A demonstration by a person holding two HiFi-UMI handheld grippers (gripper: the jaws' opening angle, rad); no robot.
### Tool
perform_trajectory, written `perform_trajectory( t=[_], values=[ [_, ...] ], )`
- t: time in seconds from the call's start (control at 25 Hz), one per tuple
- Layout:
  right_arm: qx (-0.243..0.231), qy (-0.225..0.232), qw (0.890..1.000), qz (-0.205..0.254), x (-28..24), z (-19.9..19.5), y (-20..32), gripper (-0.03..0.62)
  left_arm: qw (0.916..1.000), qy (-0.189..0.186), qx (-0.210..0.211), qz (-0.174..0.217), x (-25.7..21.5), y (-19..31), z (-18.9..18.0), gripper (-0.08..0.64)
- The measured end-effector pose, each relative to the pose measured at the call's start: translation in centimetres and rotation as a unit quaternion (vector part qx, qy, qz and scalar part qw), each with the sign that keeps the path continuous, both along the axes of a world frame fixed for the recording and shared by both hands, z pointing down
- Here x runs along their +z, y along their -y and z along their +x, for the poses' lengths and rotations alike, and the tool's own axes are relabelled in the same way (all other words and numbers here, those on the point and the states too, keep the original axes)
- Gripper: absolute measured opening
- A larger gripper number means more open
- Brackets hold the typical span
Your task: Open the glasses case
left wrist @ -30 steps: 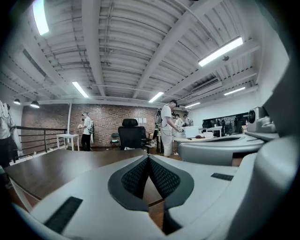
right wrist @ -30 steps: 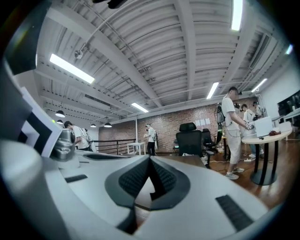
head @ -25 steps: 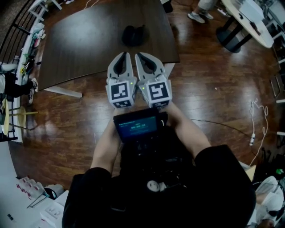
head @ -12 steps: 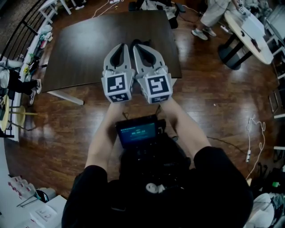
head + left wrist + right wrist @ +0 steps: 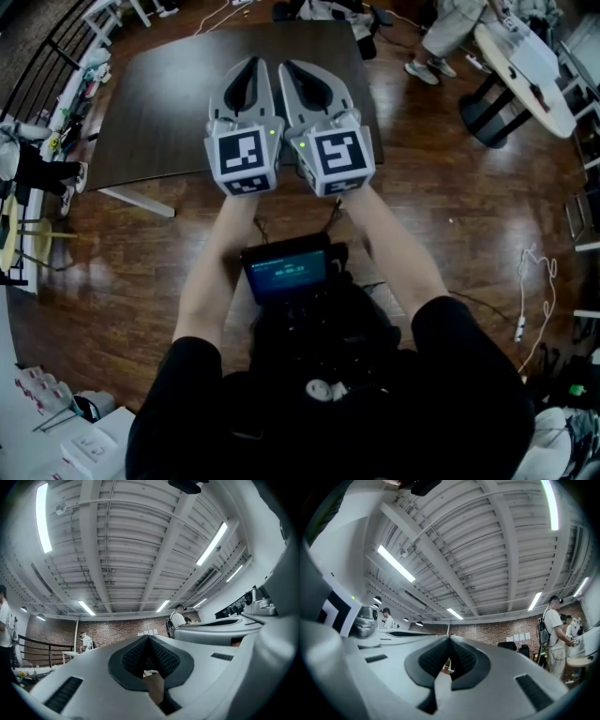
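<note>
Right now my left gripper (image 5: 249,66) is clenched on nothing, and so is my right gripper (image 5: 292,69) touching beside it. Both are nosed up over the table (image 5: 159,103). The glasses case shows in no view and may be hidden beneath their tips. I can't judge the step until I sight it.

The left hand-held gripper (image 5: 149,640) is tilted upward, and its two jaws are pressed together with nothing between them. Above is a white ceiling (image 5: 126,550) with beams and long strip lights (image 5: 43,517). Far behind is a brick wall (image 5: 112,630), with a person (image 5: 177,620) standing before it. The right hand-held gripper (image 5: 215,632) is just beside, at the right.
</note>
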State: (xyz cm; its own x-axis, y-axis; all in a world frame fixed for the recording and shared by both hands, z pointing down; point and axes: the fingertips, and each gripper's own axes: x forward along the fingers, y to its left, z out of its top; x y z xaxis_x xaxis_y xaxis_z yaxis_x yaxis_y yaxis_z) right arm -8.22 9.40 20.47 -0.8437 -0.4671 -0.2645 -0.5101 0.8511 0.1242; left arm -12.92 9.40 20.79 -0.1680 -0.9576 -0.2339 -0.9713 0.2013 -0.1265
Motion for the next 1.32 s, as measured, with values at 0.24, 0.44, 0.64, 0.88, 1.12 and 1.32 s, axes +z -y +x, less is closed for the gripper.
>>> perform_trajectory(
  t=[0.24, 0.44, 0.64, 0.88, 1.12, 1.32],
  values=[
    [0.004, -0.002, 1.000, -0.011, 1.1, 0.4, -0.1, 0.011, 0.9998, -0.009, 0.009, -0.014, 1.3, 0.1, 0.4, 0.000],
    [-0.001, -0.005, 1.000, -0.012, 1.6, 0.9, -0.1, 0.009, 0.9997, -0.010, 0.019, -0.015, 1.8, 0.3, 1.1, 0.000],
    [0.004, -0.004, 1.000, -0.010, 1.6, 1.1, 0.2, 0.009, 0.9995, -0.010, 0.026, -0.014, 1.7, 0.7, 1.4, 0.000],
    [0.007, -0.004, 1.000, -0.012, 1.9, 1.1, 0.4, 0.009, 0.9994, -0.011, 0.030, -0.017, 2.1, 1.0, 1.4, 0.000],
    [0.009, 0.001, 1.000, -0.015, 1.9, 1.2, 0.4, 0.009, 0.9995, -0.011, 0.026, -0.013, 2.0, 0.8, 1.4, 0.000],
    [0.012, 0.004, 1.000, -0.014, 2.0, 1.2, 0.4, 0.009, 0.9995, -0.010, 0.027, -0.013, 2.2, 0.8, 1.3, 0.000]
  ],
)
